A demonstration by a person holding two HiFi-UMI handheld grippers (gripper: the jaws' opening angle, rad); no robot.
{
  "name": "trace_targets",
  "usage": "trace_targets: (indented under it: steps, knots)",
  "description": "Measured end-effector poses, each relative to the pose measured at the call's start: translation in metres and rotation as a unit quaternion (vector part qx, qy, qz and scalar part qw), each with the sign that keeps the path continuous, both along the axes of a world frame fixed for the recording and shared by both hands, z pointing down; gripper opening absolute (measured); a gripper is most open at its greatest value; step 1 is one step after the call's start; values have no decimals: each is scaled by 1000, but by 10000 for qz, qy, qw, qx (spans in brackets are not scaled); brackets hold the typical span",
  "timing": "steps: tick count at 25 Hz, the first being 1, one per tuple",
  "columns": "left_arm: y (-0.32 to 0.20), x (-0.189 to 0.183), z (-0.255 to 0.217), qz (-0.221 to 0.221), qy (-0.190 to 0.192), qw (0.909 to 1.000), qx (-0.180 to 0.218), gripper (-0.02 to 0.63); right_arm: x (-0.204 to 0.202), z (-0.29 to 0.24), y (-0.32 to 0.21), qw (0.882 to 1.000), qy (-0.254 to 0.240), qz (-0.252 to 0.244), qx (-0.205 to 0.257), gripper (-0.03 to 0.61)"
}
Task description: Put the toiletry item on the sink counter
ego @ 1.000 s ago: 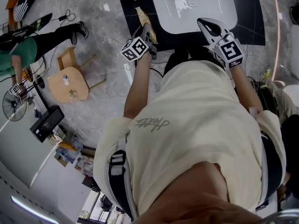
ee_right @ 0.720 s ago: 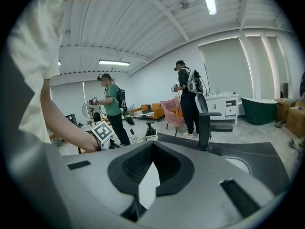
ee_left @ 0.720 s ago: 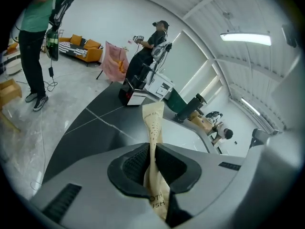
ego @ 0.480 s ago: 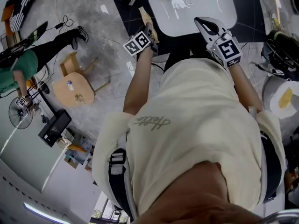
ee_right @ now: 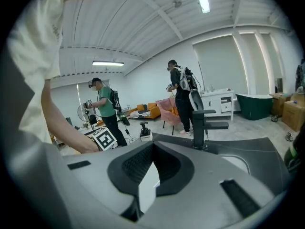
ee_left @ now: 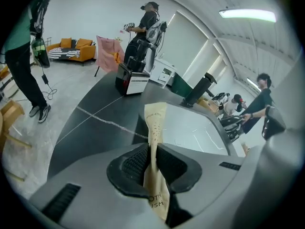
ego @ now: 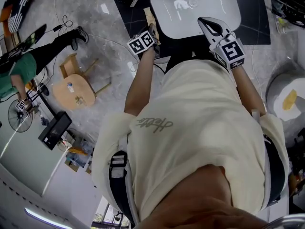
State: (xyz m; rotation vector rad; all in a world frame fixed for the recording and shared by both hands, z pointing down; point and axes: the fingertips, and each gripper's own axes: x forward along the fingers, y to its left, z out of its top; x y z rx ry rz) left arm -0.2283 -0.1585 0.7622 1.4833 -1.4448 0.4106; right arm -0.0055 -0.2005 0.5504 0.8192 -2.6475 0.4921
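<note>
The toiletry item is a slim tan sachet (ee_left: 155, 123) with print on it. It stands upright between the pads of my left gripper (ee_left: 152, 149), whose jaws are opening while the pads still touch it. From the head view the sachet (ego: 149, 17) and left gripper (ego: 151, 30) hang over the black sink counter (ego: 252, 18), just left of the white basin (ego: 200, 6). My right gripper (ego: 209, 25) hovers at the basin's near edge. Its fingertips meet with nothing between them (ee_right: 152, 149).
A black faucet (ee_right: 199, 123) rises behind the basin. A small boxy appliance (ee_left: 133, 78) sits at the counter's far left corner. On the floor to the left are a wooden stool (ego: 71, 82) and a person in green (ego: 19, 66). Other people stand further off.
My left gripper has edged slightly forward over the counter with the sachet. The right gripper has hardly moved. The head camera's view has shifted a little.
</note>
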Motion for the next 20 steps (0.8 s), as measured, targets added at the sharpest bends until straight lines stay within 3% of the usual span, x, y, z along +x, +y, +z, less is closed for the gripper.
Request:
trace_targets:
  steps: [5, 9, 17, 20]
  knots:
    - [1, -3, 1, -17, -131, 9999, -79, 120, 2, 1, 5, 10000, 10, 4, -14, -6]
    - [3, -2, -5, -80, -81, 9999, -16, 126, 2, -2, 6, 10000, -3, 8, 26, -6]
    - [3, -22, -39, -461, -43, 9974, 546, 126, 2, -10, 19, 9999, 19, -44, 114, -6]
    - [5, -33, -61, -516, -223, 9941, 924, 126, 1, -19, 24, 9997, 7, -58, 233, -6]
